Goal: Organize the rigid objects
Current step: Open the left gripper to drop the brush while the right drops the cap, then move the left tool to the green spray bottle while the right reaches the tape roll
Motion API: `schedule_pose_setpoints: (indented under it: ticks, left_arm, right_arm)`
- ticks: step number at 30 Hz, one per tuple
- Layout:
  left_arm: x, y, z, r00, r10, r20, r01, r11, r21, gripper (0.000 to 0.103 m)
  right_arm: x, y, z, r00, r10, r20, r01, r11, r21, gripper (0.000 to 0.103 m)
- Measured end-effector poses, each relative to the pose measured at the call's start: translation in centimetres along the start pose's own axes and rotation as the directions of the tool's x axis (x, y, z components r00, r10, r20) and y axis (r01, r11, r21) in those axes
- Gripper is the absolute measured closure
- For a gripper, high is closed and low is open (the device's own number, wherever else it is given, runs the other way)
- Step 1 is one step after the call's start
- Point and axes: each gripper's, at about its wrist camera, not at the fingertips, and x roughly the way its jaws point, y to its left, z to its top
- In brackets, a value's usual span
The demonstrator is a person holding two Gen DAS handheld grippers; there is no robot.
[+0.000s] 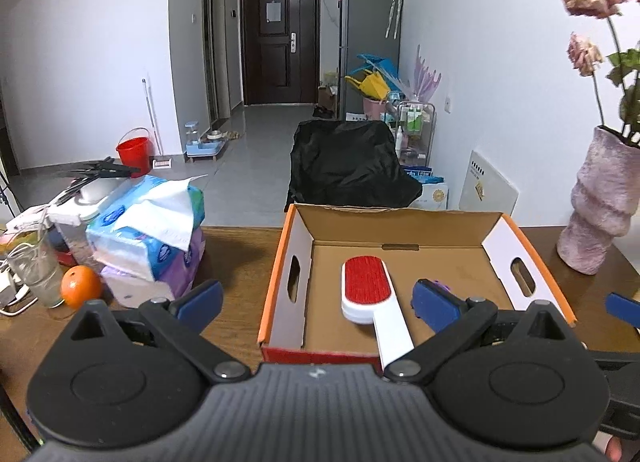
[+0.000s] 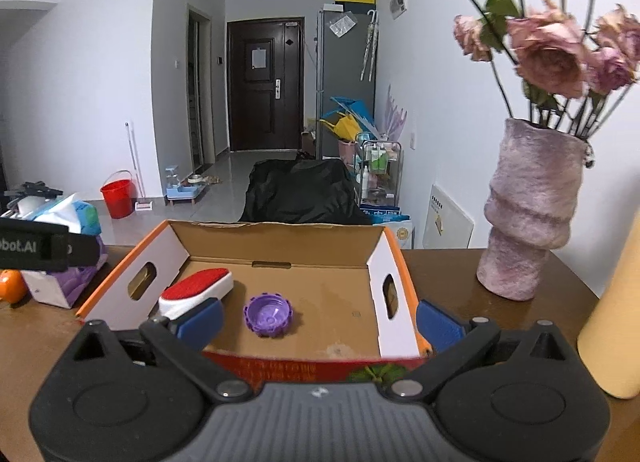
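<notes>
An open cardboard box (image 1: pixel 400 222) with orange edges stands on the brown table; it also shows in the right wrist view (image 2: pixel 280 238). Inside lies a white lint brush with a red pad (image 1: pixel 368 290), handle toward me, seen too in the right wrist view (image 2: pixel 196 290). A purple ribbed cap (image 2: pixel 269 315) lies on the box floor, mostly hidden behind my left finger in the left wrist view. My left gripper (image 1: pixel 316 300) is open and empty above the box's near edge. My right gripper (image 2: pixel 318 320) is open and empty, straddling the box's near right corner.
Tissue packs (image 1: pixel 148 238), an orange (image 1: pixel 80 287) and a glass (image 1: pixel 34 266) crowd the table's left. A pink vase with dried roses (image 2: pixel 528 214) stands right of the box. A yellow cylinder (image 2: pixel 612 322) is at the far right.
</notes>
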Motion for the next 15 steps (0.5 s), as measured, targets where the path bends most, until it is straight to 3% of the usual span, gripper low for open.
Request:
schedule_pose_setpoints:
  ticks: [15]
  left_arm:
    - [-8.5, 0.8, -4.8, 0.999, -0.028, 0.039, 0.028, 1.000, 0.000, 0.000]
  right_arm:
    - [-8.6, -0.8, -3.7, 0.999, -0.013, 0.032, 0.012, 1.000, 0.011, 0.000]
